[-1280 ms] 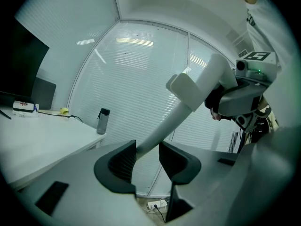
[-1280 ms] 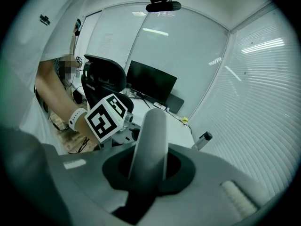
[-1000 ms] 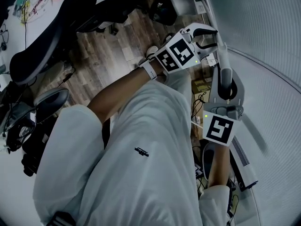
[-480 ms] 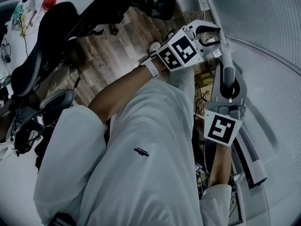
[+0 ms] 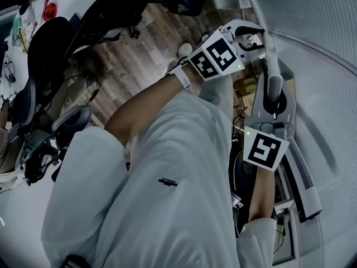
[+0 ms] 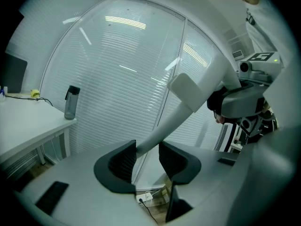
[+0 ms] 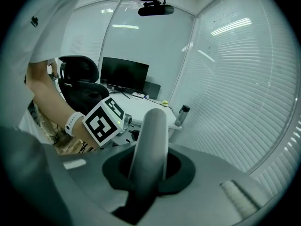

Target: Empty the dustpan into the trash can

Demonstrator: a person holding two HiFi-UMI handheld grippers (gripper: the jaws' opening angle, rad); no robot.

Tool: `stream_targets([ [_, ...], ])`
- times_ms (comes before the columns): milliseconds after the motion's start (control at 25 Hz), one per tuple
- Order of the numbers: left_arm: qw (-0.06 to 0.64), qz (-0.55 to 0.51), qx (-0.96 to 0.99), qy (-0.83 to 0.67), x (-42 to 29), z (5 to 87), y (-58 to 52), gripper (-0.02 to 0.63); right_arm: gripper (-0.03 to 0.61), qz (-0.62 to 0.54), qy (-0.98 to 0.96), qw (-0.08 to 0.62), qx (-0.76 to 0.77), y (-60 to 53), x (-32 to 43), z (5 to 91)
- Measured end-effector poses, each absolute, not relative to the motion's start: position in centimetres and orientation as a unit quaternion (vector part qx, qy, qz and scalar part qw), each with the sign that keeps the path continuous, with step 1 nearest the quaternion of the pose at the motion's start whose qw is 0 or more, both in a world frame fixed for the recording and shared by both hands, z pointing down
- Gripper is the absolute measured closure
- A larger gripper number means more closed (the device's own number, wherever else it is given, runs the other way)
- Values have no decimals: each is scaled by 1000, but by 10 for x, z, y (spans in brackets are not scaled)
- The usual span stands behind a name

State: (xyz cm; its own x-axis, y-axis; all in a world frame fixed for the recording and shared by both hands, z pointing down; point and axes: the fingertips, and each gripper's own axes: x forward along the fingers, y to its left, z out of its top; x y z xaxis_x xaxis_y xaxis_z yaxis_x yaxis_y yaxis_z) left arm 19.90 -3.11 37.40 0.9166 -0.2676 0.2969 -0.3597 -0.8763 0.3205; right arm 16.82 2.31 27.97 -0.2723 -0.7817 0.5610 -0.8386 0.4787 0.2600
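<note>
I have the long white-and-grey plastic dustpan handle (image 5: 271, 77) gripped in two places, out in front of the wearer's white trousers (image 5: 167, 177).

Nearest me, the right gripper (image 5: 274, 109) is clamped on the thick grey section. Further along, the left gripper (image 5: 252, 38) has its jaws closed on the thin white end. The handle spans the two above the wood-plank floor (image 5: 139, 60), beside the white slatted blinds (image 5: 326, 66). A black office chair (image 5: 50, 60) stands beyond.
</note>
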Motion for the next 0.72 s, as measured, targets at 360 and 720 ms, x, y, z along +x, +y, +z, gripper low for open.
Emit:
stream_targets([
  [360, 210, 145, 956, -147, 233, 413, -41, 462, 525, 103, -779, 301, 541, 4, 209, 313],
  [720, 224, 170, 946, -161, 249, 454, -53, 462, 525, 163, -763, 285, 557, -16, 235, 353],
])
